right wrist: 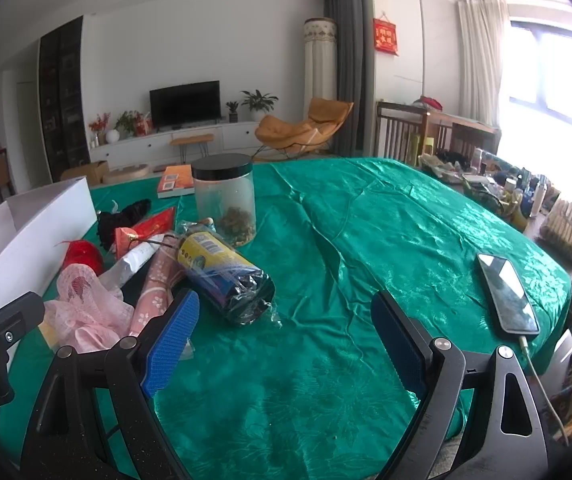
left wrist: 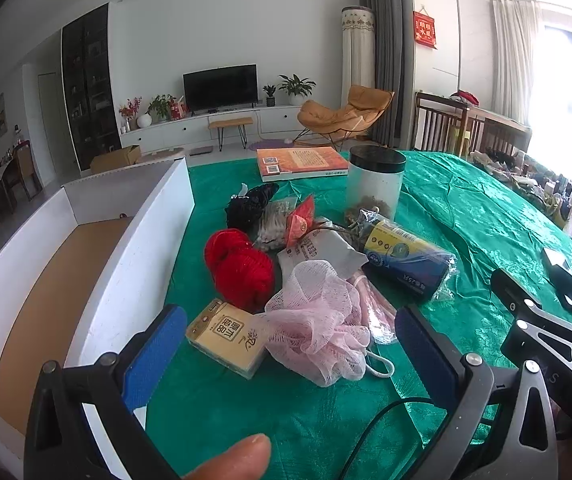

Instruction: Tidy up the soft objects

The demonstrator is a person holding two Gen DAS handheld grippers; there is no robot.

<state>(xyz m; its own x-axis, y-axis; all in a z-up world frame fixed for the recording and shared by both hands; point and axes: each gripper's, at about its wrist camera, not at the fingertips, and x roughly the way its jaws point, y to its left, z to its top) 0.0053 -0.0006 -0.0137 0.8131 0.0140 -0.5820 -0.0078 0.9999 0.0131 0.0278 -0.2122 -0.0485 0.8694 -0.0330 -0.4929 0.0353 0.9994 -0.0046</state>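
Note:
On the green tablecloth [left wrist: 466,216] lies a pile: a pink mesh bath pouf [left wrist: 318,320], a red yarn ball [left wrist: 241,268], a black knit item [left wrist: 249,204], a tan tissue pack [left wrist: 225,336] and a pink patterned cloth roll [right wrist: 157,284]. My left gripper [left wrist: 290,344] is open, its blue pads on either side of the pouf and tissue pack, not touching. My right gripper [right wrist: 286,340] is open and empty over bare cloth, right of the pile. The pouf [right wrist: 85,312] and yarn [right wrist: 83,256] also show in the right wrist view.
A white cardboard box [left wrist: 133,256] with a brown floor stands open left of the pile. A rolled bag pack in plastic [left wrist: 406,256], a black-lidded jar [left wrist: 374,184], a book [left wrist: 302,162] and a red packet [left wrist: 300,220] lie nearby. A phone [right wrist: 506,292] lies at the right.

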